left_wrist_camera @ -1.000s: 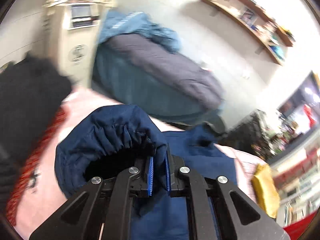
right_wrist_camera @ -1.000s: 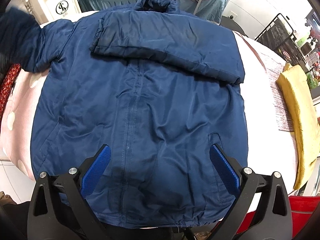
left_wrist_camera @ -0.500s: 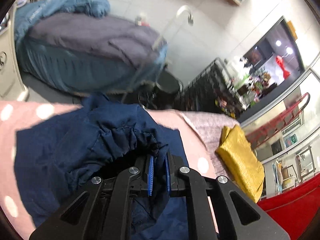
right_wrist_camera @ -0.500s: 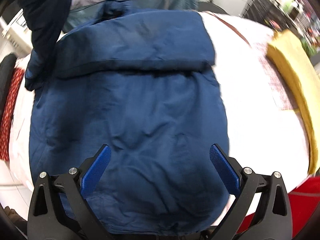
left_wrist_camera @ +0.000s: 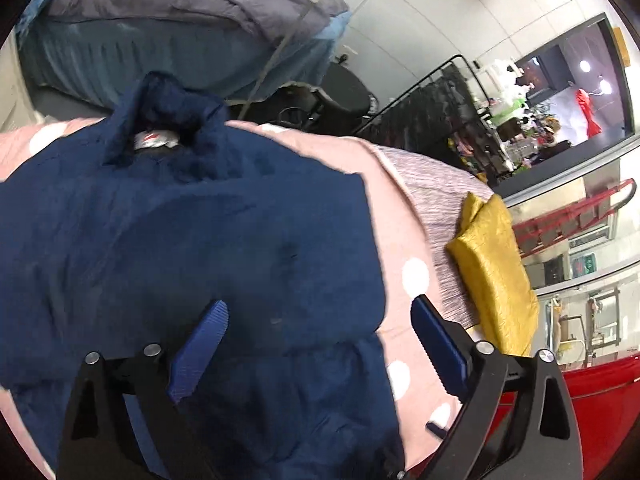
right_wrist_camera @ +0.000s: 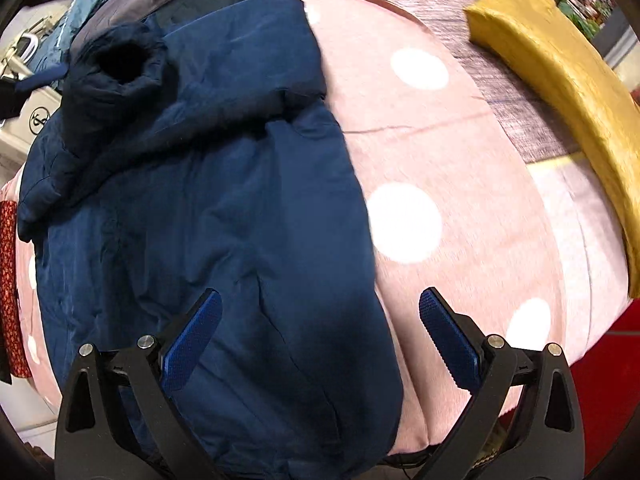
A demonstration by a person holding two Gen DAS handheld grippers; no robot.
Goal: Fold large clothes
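A navy blue jacket [left_wrist_camera: 180, 240] lies flat on a pink polka-dot cover [left_wrist_camera: 400, 216], collar [left_wrist_camera: 168, 120] at the far end. Both sleeves are folded across its chest; one sleeve cuff [right_wrist_camera: 120, 64] lies at the upper left in the right wrist view, over the jacket body [right_wrist_camera: 240, 220]. My left gripper [left_wrist_camera: 320, 340] is open and empty, just above the jacket's right part. My right gripper [right_wrist_camera: 320, 332] is open and empty, over the jacket's lower right edge.
A folded yellow cloth [left_wrist_camera: 492, 272] lies at the right on a grey striped cloth [left_wrist_camera: 432, 184]; it also shows in the right wrist view [right_wrist_camera: 560, 80]. A blue-grey covered bed [left_wrist_camera: 180, 28] stands behind. A red patterned cloth [right_wrist_camera: 8, 288] lies at the left edge.
My left gripper carried the sleeve cuff across the jacket, opened and let it go. My right gripper moved right, towards the jacket's right edge.
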